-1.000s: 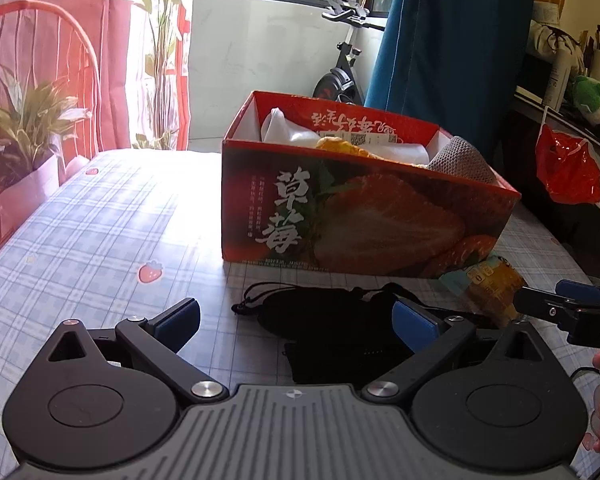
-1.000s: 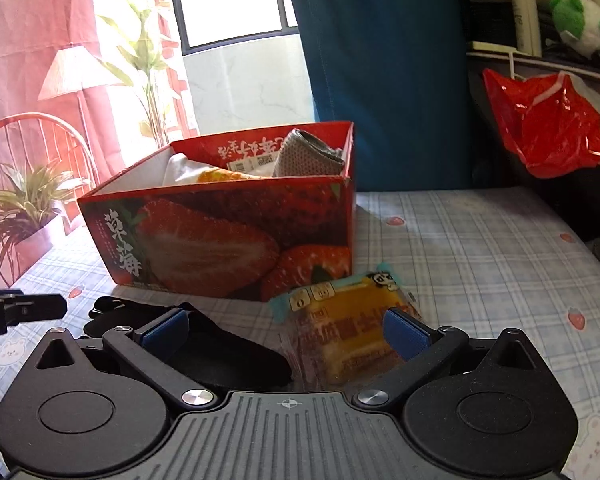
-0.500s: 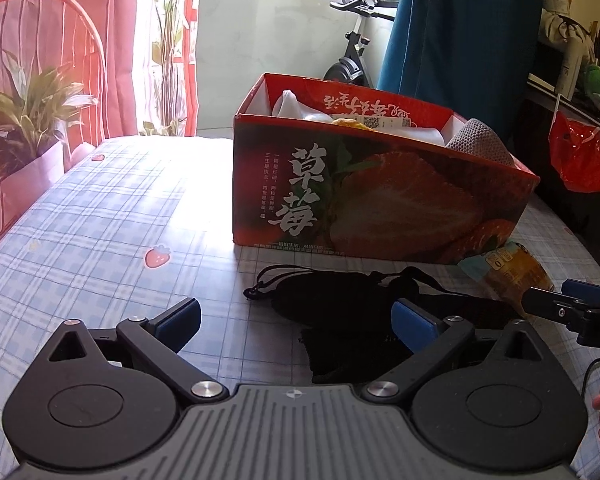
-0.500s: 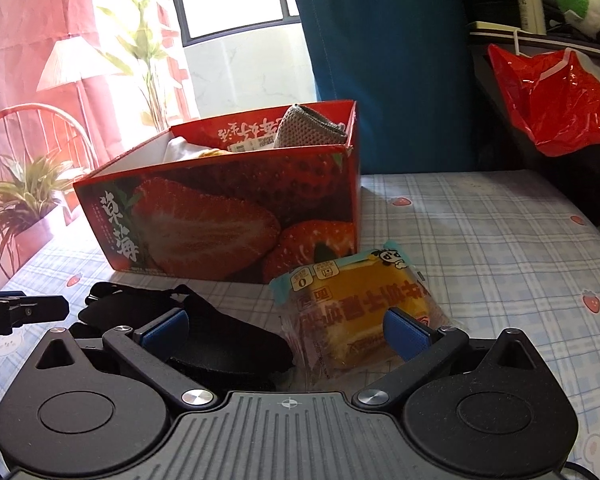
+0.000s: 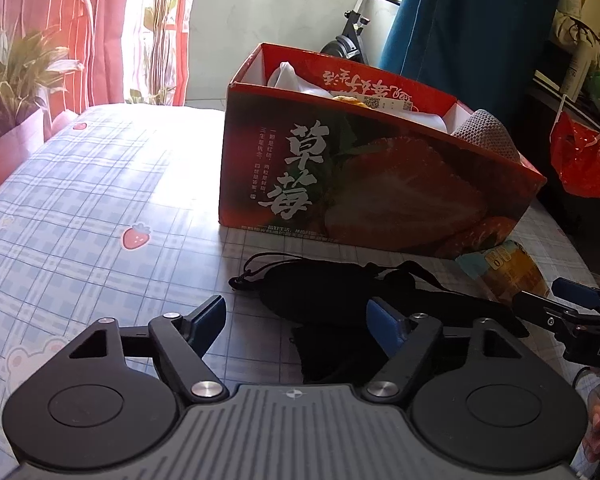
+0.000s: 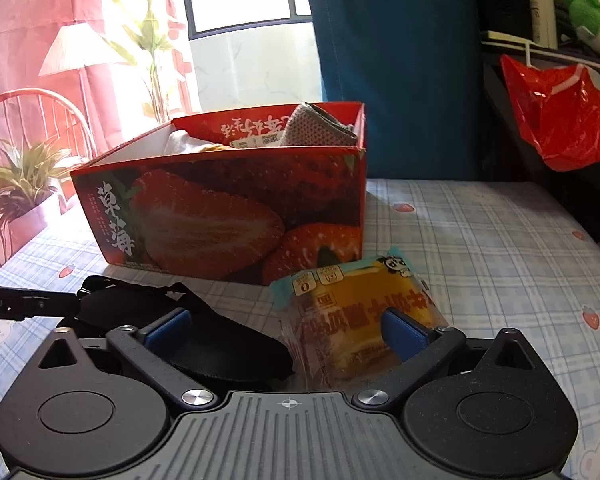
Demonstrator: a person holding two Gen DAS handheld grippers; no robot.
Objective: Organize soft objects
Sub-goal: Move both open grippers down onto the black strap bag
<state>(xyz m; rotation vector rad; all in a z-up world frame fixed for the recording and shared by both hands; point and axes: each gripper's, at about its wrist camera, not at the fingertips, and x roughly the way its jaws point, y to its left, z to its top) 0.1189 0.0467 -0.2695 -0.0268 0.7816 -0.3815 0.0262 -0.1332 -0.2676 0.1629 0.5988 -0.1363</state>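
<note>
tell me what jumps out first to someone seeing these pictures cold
The red strawberry box stands mid-table, already holding a grey knit item at its right end. In front of it lie a black pouch and a yellow snack packet on the plaid tablecloth. The left gripper and right gripper, both open, have just been closing around them.
</note>
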